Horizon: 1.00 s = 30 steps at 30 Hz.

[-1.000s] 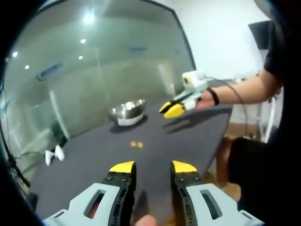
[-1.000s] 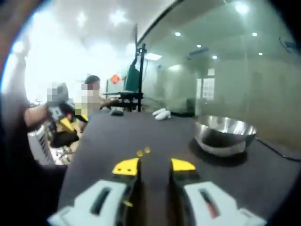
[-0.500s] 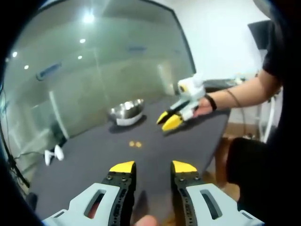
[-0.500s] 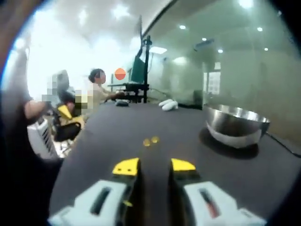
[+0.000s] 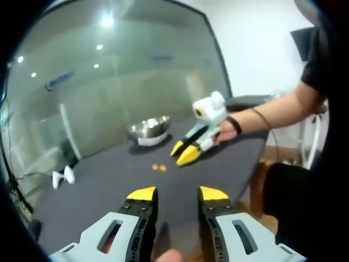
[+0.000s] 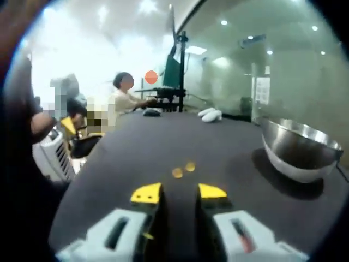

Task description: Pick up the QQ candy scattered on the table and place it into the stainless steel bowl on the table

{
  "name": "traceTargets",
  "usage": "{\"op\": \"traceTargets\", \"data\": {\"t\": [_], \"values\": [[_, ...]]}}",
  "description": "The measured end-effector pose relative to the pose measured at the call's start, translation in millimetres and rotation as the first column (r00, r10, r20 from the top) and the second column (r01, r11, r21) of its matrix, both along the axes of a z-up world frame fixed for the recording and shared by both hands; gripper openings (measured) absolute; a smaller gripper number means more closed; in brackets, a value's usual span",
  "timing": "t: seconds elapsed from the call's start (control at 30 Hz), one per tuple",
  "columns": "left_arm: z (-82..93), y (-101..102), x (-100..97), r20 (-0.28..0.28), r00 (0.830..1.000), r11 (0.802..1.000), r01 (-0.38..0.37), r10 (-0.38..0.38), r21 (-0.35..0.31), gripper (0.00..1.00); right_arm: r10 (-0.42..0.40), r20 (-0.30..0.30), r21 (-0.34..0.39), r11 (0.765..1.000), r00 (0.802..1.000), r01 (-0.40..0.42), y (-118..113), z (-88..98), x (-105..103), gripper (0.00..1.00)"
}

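Two small yellow QQ candies [image 6: 184,170] lie side by side on the dark counter [image 6: 136,147], straight ahead of the right tool [image 6: 178,192], whose yellow tips hang spread and empty just short of them. One stainless steel bowl [image 6: 302,155] sits off to that tool's right, while the left tool [image 5: 177,194], also spread and empty, hangs well back, so the right hand is nearer.

Right gripper [image 6: 178,192] above dark table [image 6: 131,147], yellow-tipped jaws parted. Two QQ candies [image 6: 184,170] just ahead of the jaw tips, touching or nearly so. Stainless steel bowl [image 6: 301,154] ahead and right of the jaws. Seated person [image 6: 124,98] beyond the far edge.
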<state>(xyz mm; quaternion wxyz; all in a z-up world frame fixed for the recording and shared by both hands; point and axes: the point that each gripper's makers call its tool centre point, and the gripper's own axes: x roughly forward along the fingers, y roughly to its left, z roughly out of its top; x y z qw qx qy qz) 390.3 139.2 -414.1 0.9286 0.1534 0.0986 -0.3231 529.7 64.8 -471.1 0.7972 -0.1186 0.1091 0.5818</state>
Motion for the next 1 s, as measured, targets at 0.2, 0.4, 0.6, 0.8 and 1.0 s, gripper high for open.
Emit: {"op": "traceTargets", "data": {"t": [0.2,0.4,0.6,0.8,1.0], "values": [[-3.5,1,0.4,-0.004,1.0,1.0,-0.005,0.005,0.009,0.31,0.022,-0.018,-0.013,1.0,1.0,-0.022,13,-6.9,8,0.25],[-4.2,-2,1.4,-0.002,1.0,1.0,0.003,-0.003,0.026,0.31,0.044,-0.025,-0.028,0.999,0.999,-0.045,23,-7.5,9,0.24],[-4.8,-2,2.2,-0.004,1.0,1.0,-0.001,0.001,0.027,0.31,0.068,-0.018,-0.038,0.997,0.998,-0.069,32,-8.2,7,0.23],[-5.3,-1,1.4,-0.005,1.0,1.0,-0.003,0.003,0.027,0.31,0.078,-0.015,-0.039,0.996,0.997,-0.078,36,-8.4,7,0.22],[-6.3,-3,1.2,-0.008,1.0,1.0,0.001,-0.001,0.03,0.31,0.07,0.0,-0.049,0.996,0.998,-0.07,38,-8.9,8,0.09]]}}
